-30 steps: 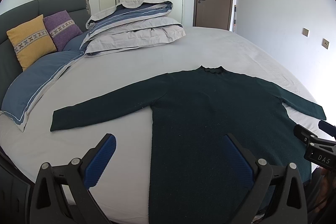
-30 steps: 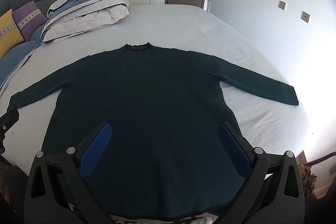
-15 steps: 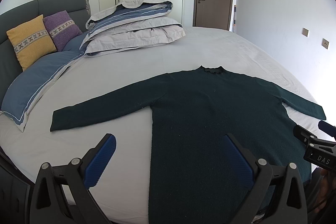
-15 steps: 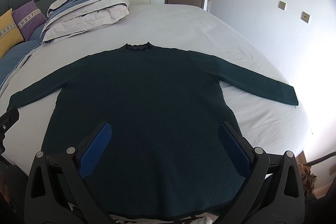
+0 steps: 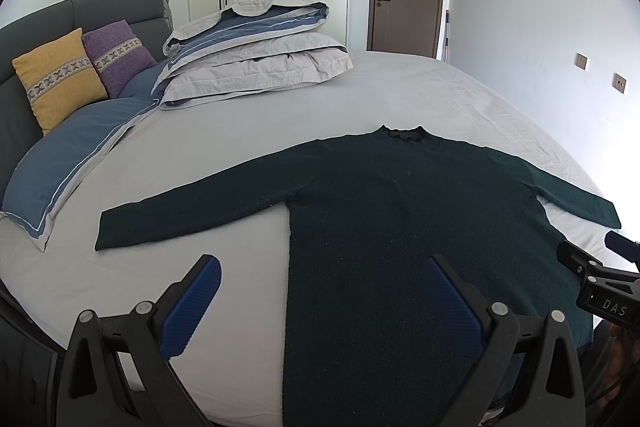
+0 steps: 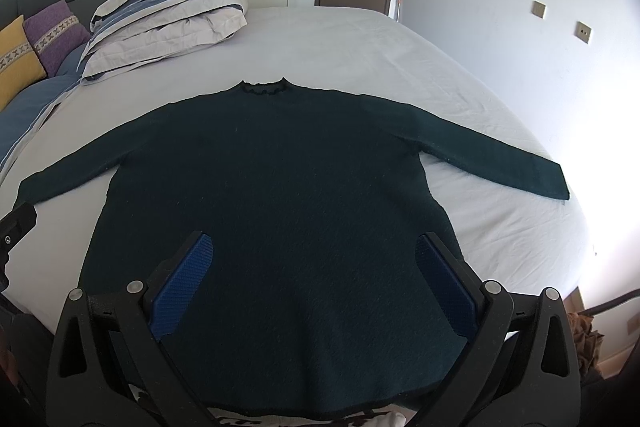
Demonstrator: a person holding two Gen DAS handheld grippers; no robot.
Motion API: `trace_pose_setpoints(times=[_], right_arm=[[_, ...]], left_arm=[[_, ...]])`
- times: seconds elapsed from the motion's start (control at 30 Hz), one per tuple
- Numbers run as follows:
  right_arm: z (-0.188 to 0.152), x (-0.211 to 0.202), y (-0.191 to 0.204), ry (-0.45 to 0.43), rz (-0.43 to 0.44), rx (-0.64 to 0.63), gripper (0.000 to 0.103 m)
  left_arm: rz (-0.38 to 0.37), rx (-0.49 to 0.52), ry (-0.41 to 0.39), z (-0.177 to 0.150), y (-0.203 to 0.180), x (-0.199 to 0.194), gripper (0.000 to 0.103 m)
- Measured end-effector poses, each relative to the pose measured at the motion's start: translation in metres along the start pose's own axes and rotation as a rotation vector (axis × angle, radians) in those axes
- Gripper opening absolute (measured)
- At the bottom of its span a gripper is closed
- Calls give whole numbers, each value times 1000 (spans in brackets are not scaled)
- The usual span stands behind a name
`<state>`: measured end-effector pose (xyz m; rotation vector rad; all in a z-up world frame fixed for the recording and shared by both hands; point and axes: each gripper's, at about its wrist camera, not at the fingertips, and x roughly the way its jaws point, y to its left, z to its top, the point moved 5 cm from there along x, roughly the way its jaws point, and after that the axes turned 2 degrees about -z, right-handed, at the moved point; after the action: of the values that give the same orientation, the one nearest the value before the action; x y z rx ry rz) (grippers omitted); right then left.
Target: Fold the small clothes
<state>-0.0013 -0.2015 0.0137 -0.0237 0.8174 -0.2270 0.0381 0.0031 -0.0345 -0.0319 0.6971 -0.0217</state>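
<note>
Dark green knit long-sleeved sweater (image 6: 280,195) lies flat, unfolded, at near edge of grey-sheeted bed (image 6: 352,43). Your left gripper (image 5: 324,301) and right gripper (image 6: 316,279): fingers wide, empty. Next, you likely grasp a sleeve cuff, fold inward.

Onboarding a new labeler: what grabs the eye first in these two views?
A dark green sweater spread flat on the pale bed sheet, sleeves out to both sides, collar toward the far end. Behind it to the left, a folded duvet and yellow and purple cushions. Left gripper and right gripper hover open, empty.
</note>
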Motion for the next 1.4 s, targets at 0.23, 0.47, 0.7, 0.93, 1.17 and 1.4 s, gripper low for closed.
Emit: trace_pose_setpoints(times=[0.23, 0.47, 0.7, 0.93, 1.17, 1.4], right_arm=[[0, 0, 0, 1, 1, 0, 103], [-2, 2, 1, 5, 2, -2, 103], [-2, 4, 2, 10, 4, -5, 103], [0, 6, 2, 13, 4, -6, 103], [0, 7, 2, 15, 5, -6, 103], [-2, 15, -3, 32, 24, 10, 103]], left_arm=[[-1, 1, 0, 0, 0, 0, 103], [-1, 0, 0, -1, -1, 0, 103], [-1, 0, 0, -1, 0, 0, 103], [-8, -5, 2, -2, -3, 1, 103], [-18, -11, 2, -6, -6, 2, 103], [-52, -55, 4, -6, -2, 5, 103]])
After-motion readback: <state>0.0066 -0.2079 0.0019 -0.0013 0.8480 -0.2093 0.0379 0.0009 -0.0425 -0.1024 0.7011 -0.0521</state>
